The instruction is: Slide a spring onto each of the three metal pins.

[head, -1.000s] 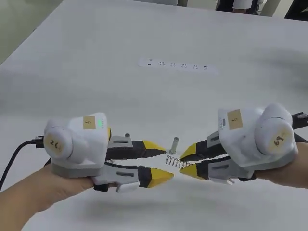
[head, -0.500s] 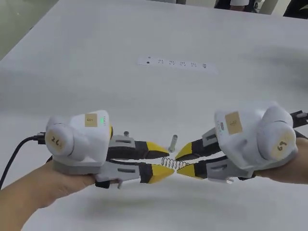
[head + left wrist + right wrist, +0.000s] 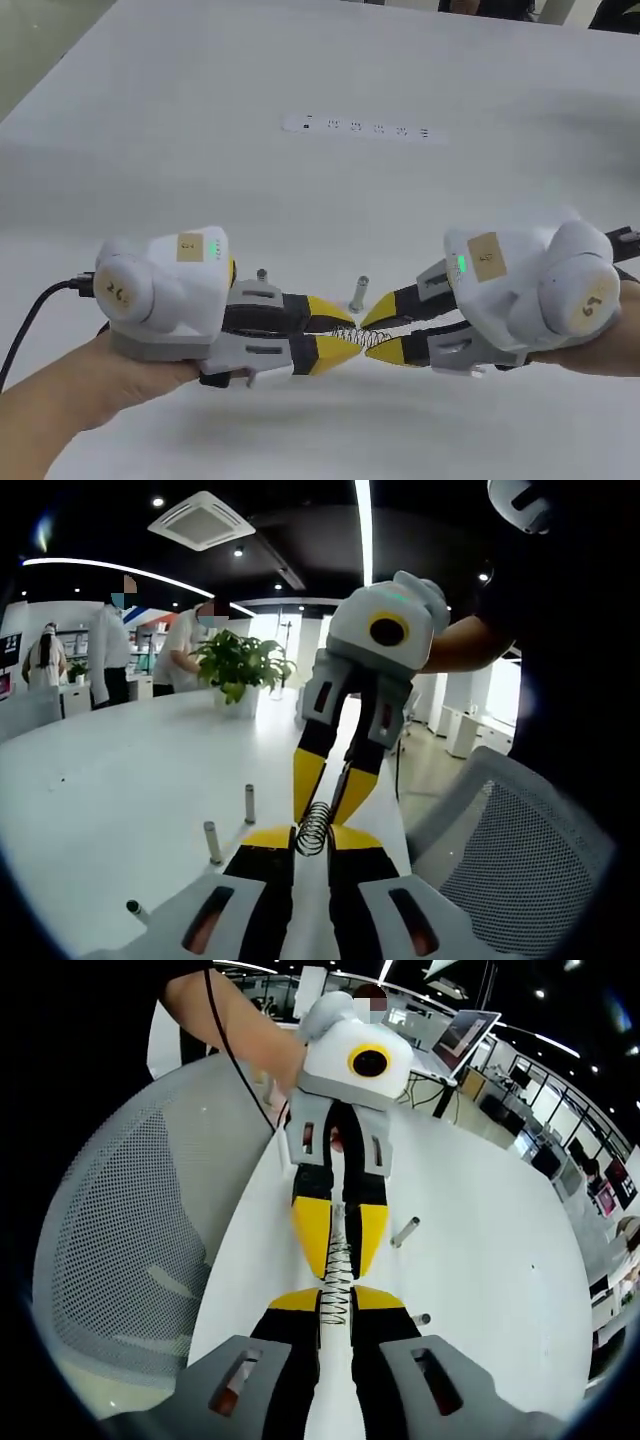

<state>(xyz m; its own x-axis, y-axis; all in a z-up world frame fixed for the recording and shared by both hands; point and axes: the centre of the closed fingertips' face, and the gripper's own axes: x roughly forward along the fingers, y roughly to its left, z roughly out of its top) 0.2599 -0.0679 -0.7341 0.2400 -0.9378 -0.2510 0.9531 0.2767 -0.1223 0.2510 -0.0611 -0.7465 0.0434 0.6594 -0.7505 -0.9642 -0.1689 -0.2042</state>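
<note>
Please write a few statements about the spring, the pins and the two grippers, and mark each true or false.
1. The spring is held above the table, between the left gripper and the right gripper. True.
2. A spring already sits on the pin beside the jaws. False: that pin is bare.
3. A power strip lies on the table beyond the grippers. True.
4. The left gripper is wide open and empty. False: its jaws are closed on the spring.

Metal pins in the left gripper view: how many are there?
3: the far pin, the middle pin, the near pin, all on the table left of the spring.
</note>
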